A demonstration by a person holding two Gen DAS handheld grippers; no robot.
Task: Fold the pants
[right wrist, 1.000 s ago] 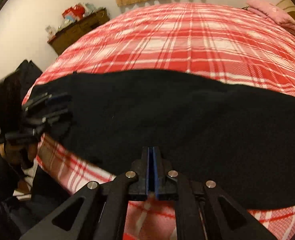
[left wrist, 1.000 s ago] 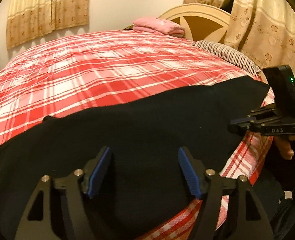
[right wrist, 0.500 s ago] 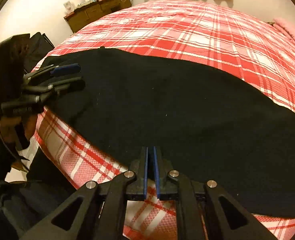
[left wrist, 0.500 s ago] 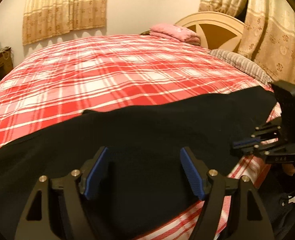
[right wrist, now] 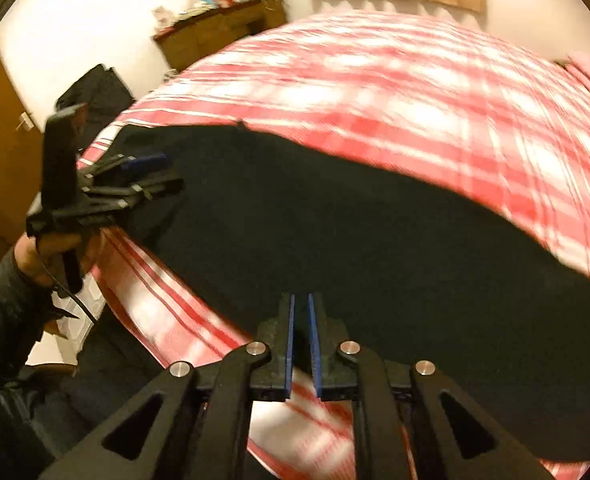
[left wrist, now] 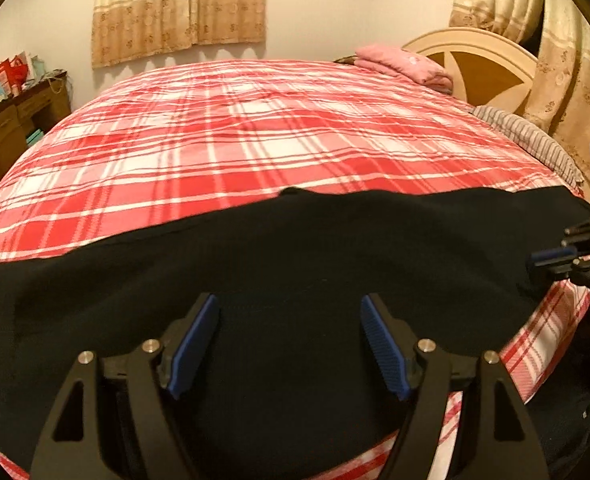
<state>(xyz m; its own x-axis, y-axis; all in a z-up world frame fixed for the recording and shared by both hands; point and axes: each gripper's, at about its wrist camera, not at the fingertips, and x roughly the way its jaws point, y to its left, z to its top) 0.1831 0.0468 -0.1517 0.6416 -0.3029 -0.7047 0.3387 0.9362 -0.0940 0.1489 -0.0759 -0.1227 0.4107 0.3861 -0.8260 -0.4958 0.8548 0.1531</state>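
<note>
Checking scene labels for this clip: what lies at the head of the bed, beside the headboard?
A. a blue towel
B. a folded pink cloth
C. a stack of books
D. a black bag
B: in the left wrist view a folded pink cloth lies on the plaid cover just in front of the headboard; the black pants lie at the near edge.

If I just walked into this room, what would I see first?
Probably the big bed with its red-and-white plaid cover, which fills most of the room. Next, the black pants spread flat along its near edge. Two black grippers with blue pads hang over the pants: the left gripper with jaws wide apart, the right gripper with jaws just opening a crack, nothing between them. A folded pink cloth lies by the headboard.
</note>
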